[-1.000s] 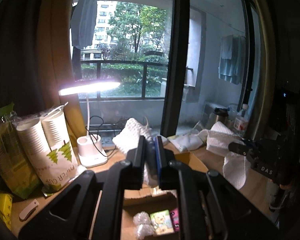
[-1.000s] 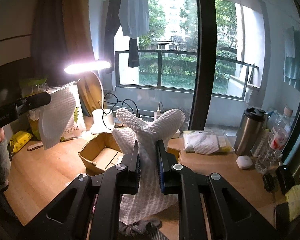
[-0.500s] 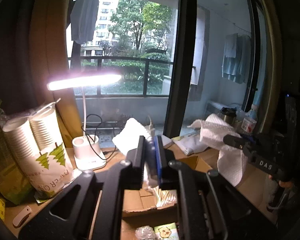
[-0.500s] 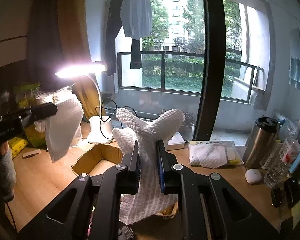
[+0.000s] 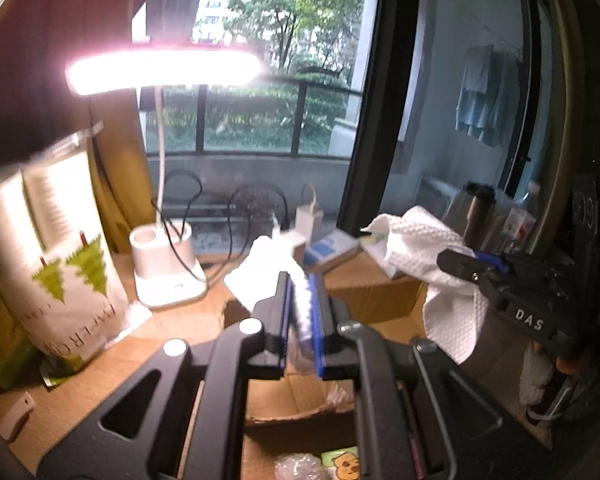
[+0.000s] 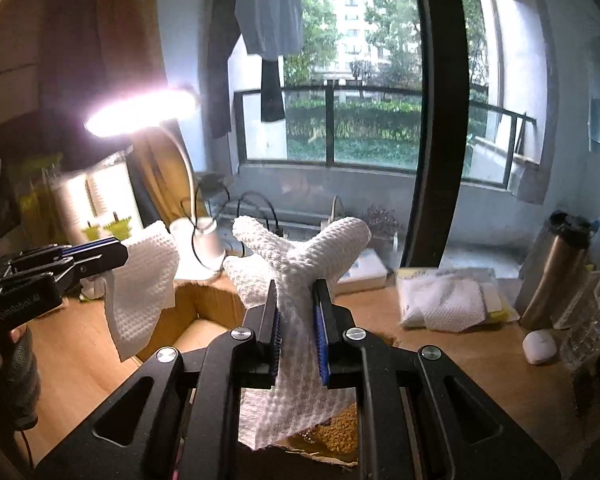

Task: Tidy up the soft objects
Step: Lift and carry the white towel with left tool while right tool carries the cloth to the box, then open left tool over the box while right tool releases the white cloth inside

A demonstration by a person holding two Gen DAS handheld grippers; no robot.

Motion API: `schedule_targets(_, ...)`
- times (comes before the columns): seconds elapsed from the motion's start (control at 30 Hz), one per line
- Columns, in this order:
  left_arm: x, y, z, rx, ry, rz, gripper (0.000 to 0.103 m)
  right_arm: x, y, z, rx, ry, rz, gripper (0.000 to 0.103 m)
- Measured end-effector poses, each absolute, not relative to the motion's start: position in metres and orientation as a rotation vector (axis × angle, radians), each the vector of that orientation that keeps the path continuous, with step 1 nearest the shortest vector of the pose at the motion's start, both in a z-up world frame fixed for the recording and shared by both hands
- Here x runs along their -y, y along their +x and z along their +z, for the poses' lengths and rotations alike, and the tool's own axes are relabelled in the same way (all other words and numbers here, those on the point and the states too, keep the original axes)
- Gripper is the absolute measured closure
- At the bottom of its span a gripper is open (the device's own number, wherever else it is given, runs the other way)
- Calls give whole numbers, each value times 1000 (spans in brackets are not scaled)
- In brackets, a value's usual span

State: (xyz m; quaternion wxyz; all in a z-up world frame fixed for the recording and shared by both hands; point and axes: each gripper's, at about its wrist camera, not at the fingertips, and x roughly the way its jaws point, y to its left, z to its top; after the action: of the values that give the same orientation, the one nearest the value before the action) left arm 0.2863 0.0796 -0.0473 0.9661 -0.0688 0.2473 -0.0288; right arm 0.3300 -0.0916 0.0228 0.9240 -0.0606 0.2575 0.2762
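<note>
Both tongs pinch white cloths: your left gripper (image 5: pixel 300 300) holds one cloth (image 6: pixel 140 280), your right gripper (image 6: pixel 296 312) another cloth (image 6: pixel 300 256), each lifted clear above the cardboard box (image 6: pixel 204 304) mid-desk, likely for dropping in.

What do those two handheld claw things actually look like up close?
Both are matte black plastic. The left gripper and right gripper have flat fingers lined with ridged blue pads, silver screws and triangular cut-outs. White lettering "DAS" marks the right one's side.
</note>
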Motion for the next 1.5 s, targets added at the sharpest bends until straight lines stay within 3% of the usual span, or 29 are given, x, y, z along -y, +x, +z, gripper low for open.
schedule_targets(0.8, -75, 323, -118, -715, -126, -57, 90, 60, 362, -63, -844, -210, 558, 86)
schedule_targets(1.03, -77, 320, -114, -719, -126, -41, 78, 63, 357, -54, -832, -202, 554, 66)
schedule_targets(1.1, -77, 318, -111, -719, -128, -38, 70, 64, 354, -50, -823, -202, 550, 62)
schedule_targets(1.17, -77, 314, -107, -707, -148, -41, 42, 66, 352, -46, -814, -201, 547, 59)
schedule_targets(1.2, -79, 310, -104, -691, -167, -43, 38, 68, 350, -42, -806, -198, 544, 57)
schedule_targets(1.37, -79, 300, -92, -665, -177, -36, 36, 75, 341, -30, -773, -193, 524, 44)
schedule_targets(1.5, -76, 291, -85, -650, -174, -34, 36, 82, 331, -20, -748, -190, 520, 43)
